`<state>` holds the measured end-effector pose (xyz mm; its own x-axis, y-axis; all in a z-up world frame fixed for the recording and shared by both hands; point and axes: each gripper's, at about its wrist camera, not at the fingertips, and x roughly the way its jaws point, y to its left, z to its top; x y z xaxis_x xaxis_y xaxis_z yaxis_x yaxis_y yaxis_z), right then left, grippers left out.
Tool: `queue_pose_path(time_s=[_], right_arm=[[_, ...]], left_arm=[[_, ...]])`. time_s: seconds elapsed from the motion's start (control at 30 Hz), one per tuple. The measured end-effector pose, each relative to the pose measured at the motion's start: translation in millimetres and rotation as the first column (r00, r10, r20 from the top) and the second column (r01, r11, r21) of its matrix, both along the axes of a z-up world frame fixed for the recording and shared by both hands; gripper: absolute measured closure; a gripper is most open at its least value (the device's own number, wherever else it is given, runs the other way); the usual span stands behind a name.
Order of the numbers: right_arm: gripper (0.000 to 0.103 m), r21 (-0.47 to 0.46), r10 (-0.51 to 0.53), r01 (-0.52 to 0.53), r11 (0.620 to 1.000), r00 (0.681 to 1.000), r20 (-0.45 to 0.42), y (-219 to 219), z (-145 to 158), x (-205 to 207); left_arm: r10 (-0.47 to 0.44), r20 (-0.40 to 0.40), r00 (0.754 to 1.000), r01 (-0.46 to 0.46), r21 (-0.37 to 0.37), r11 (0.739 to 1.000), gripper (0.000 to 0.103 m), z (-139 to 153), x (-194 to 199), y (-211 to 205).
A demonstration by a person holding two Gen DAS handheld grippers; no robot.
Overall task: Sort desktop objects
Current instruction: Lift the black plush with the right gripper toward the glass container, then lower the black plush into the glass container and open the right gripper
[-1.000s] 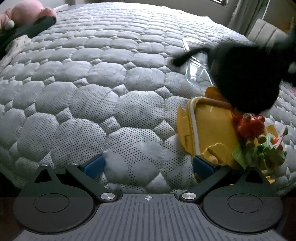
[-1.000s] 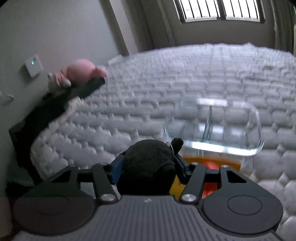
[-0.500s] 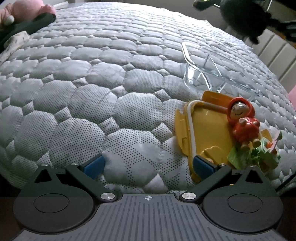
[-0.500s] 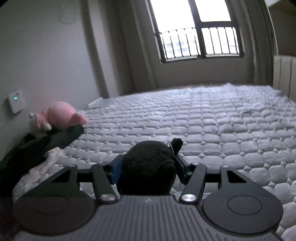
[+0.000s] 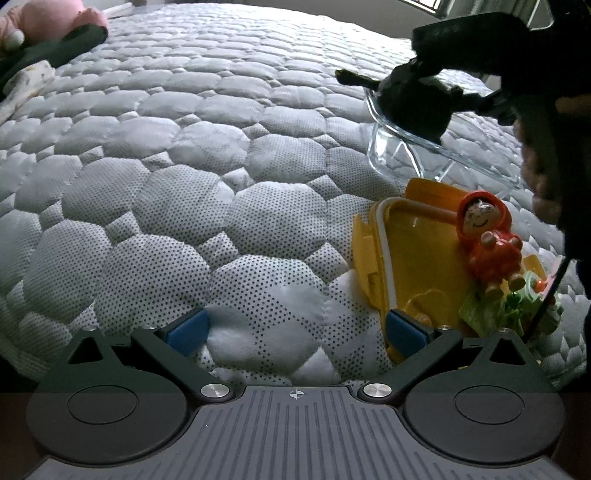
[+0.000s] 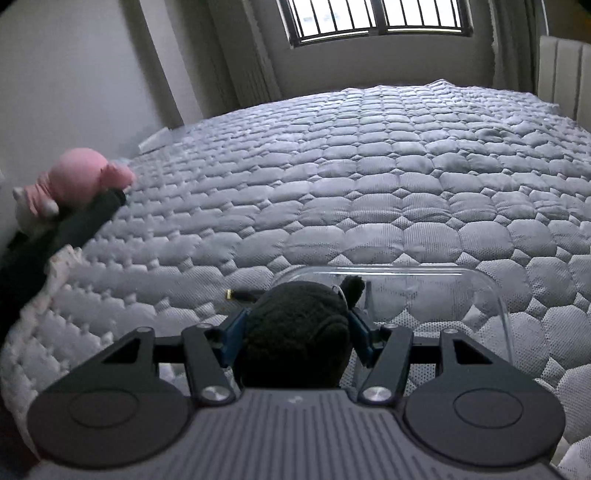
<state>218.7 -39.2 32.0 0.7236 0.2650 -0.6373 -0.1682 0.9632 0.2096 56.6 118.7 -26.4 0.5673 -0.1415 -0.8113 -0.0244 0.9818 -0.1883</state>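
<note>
My right gripper (image 6: 295,332) is shut on a black plush toy (image 6: 295,332) and holds it over the near left part of a clear glass container (image 6: 491,291). The left wrist view shows that toy (image 5: 413,99) over the container's rim (image 5: 391,122). My left gripper (image 5: 295,328) is open and empty, low over the quilt. Its right fingertip (image 5: 406,332) is at the edge of a yellow lid (image 5: 413,251). A red-hooded doll (image 5: 487,240) lies on the lid, with a green toy (image 5: 517,306) beside it.
The grey quilted mattress (image 5: 184,166) stretches wide to the left and far side. A pink plush (image 6: 81,181) and dark cloth (image 6: 55,236) lie at its left edge. A padded headboard (image 6: 561,77) stands at the right, a window (image 6: 376,14) behind.
My right gripper has come down with the black toy from high above the bed to just over the glass container. My left gripper has stayed still and open.
</note>
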Motion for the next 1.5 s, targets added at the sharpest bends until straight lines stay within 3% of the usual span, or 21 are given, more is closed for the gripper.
queue_pose_path(time_s=[0.17, 0.33, 0.37, 0.43, 0.5, 0.67, 0.83, 1.0, 1.1, 1.3, 1.5], right_arm=[[0.033, -0.016, 0.030, -0.030, 0.999, 1.000, 0.003, -2.4, 0.4, 3.8], [0.035, 0.039, 0.065, -0.064, 0.997, 0.998, -0.011, 5.8, 5.0, 8.4], [0.039, 0.051, 0.072, -0.071, 0.996, 0.997, -0.018, 8.8, 5.2, 9.9], [0.083, 0.073, 0.088, -0.085, 0.994, 0.996, -0.033, 14.8, 5.8, 13.1], [0.094, 0.095, 0.103, -0.099, 0.991, 0.994, -0.047, 20.9, 6.3, 16.2], [0.094, 0.152, 0.144, -0.130, 0.980, 0.986, -0.080, 35.9, 7.5, 24.1], [0.093, 0.083, 0.100, -0.093, 0.992, 0.992, -0.082, 44.7, 1.4, 35.3], [0.088, 0.099, 0.007, -0.002, 0.995, 0.998, -0.055, 12.8, 6.5, 27.8], [0.084, 0.116, 0.011, -0.007, 0.993, 0.999, -0.031, -6.1, 15.3, 4.9], [0.083, -0.015, 0.020, -0.020, 1.000, 1.000, -0.003, -4.7, 18.9, -20.5], [0.081, -0.067, -0.049, 0.047, 0.997, 0.999, -0.017, 2.8, -5.0, 21.0]], left_arm=[[-0.004, 0.002, 1.000, 0.004, 0.005, 1.000, 0.000, -1.6, 0.3, -0.3], [-0.007, 0.001, 1.000, 0.007, 0.023, 1.000, 0.000, -3.6, 1.8, -3.5], [-0.007, 0.001, 1.000, 0.007, 0.026, 1.000, 0.000, -3.9, 1.9, -3.7], [-0.007, 0.002, 1.000, 0.007, 0.030, 1.000, 0.000, -4.2, 2.2, -4.2], [-0.007, 0.002, 1.000, 0.007, 0.029, 1.000, 0.000, -4.7, 2.3, -3.8], [-0.004, 0.002, 1.000, 0.004, 0.030, 1.000, 0.000, -3.5, 0.5, -4.9], [-0.006, 0.004, 1.000, 0.006, 0.031, 1.000, 0.000, -4.4, 1.0, -4.1], [-0.004, 0.007, 1.000, 0.004, 0.031, 1.000, 0.000, -5.5, 2.8, -3.9], [-0.004, 0.007, 1.000, 0.004, 0.032, 0.999, 0.000, -5.8, 4.1, -3.9], [0.004, 0.006, 1.000, -0.004, 0.050, 0.999, 0.000, -6.5, 9.3, -6.4], [-0.009, 0.010, 1.000, 0.008, 0.042, 0.999, 0.000, -7.0, 7.9, -3.8]])
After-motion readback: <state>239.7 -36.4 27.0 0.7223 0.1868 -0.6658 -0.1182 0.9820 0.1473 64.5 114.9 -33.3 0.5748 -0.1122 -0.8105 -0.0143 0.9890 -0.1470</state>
